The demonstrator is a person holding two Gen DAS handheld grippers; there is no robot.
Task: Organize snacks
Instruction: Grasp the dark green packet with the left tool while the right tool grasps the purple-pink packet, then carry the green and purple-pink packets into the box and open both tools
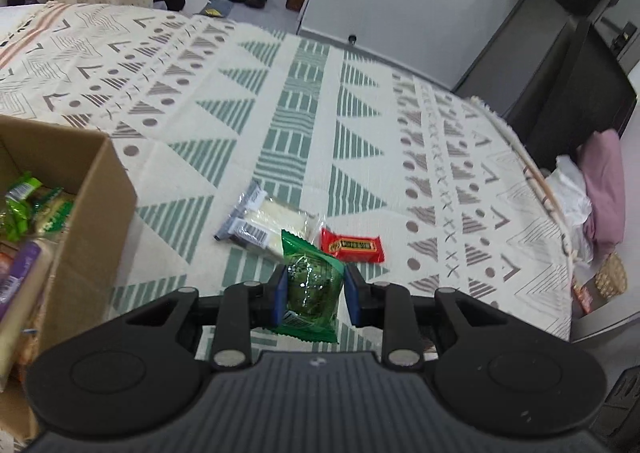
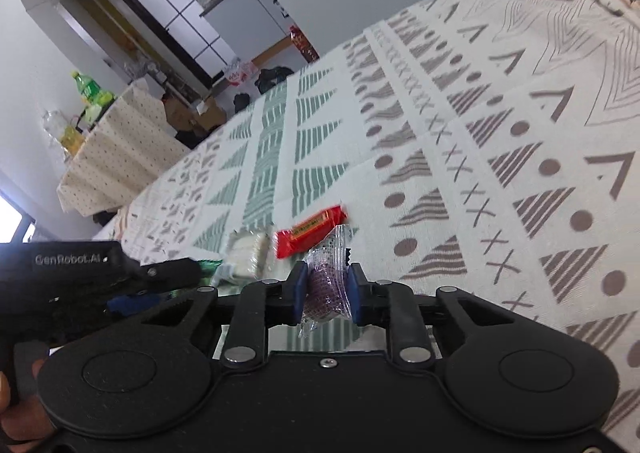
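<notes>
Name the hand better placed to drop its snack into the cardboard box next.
Left, probably. The left gripper holds the green packet with the cardboard box close beside it; the right gripper's view shows no box.

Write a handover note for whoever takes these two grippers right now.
Left gripper: shut on a green foil snack packet.
Right gripper: shut on a clear-wrapped purple snack.
On the patterned tablecloth: red wrapped snack bar, pale wafer packet.
Done: brown cardboard box to the left already holds several snacks.
Left: box both held snacks, then the red bar and wafer packet.
</notes>
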